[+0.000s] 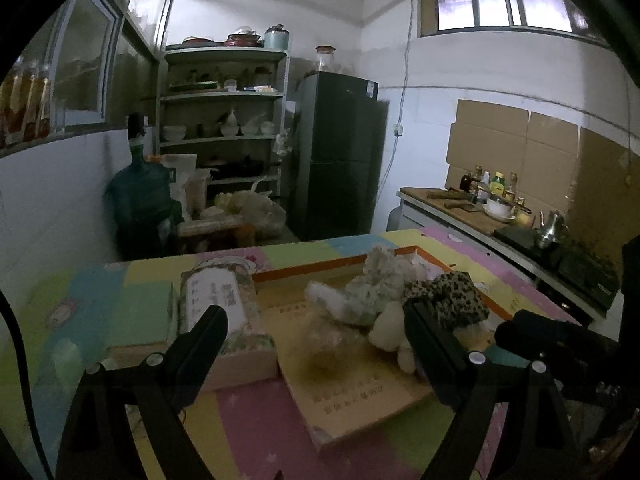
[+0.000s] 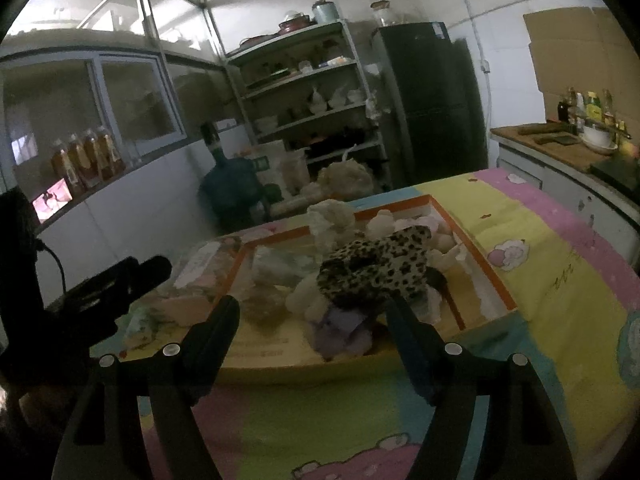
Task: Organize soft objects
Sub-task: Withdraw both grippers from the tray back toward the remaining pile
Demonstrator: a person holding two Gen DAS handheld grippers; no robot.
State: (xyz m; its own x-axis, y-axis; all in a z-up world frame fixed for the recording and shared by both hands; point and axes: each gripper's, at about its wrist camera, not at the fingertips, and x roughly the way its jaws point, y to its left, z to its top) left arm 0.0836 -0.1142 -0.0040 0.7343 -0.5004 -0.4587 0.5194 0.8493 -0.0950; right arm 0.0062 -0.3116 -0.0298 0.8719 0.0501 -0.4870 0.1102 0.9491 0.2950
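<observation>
A shallow box with an orange rim (image 1: pixel 320 271) (image 2: pixel 480 256) lies on the colourful table and holds a heap of soft toys. Among them are a leopard-print plush (image 1: pixel 452 296) (image 2: pixel 380 264), a pale green and white plush (image 1: pixel 372 288), a cream plush (image 1: pixel 390 330) and a lilac plush (image 2: pixel 344 328). My left gripper (image 1: pixel 316 320) stands open in front of the heap with nothing between its fingers. My right gripper (image 2: pixel 312 312) is open too, its jaws either side of the lilac plush without touching it. Each view shows the other gripper at its edge.
A patterned box (image 1: pixel 224 312) lies left of the orange-rimmed box. Behind the table stand a shelf rack (image 1: pixel 224 120), a dark fridge (image 1: pixel 340 152) and a water jug (image 1: pixel 140 196). A counter (image 1: pixel 472 208) with bottles and a kettle runs along the right wall.
</observation>
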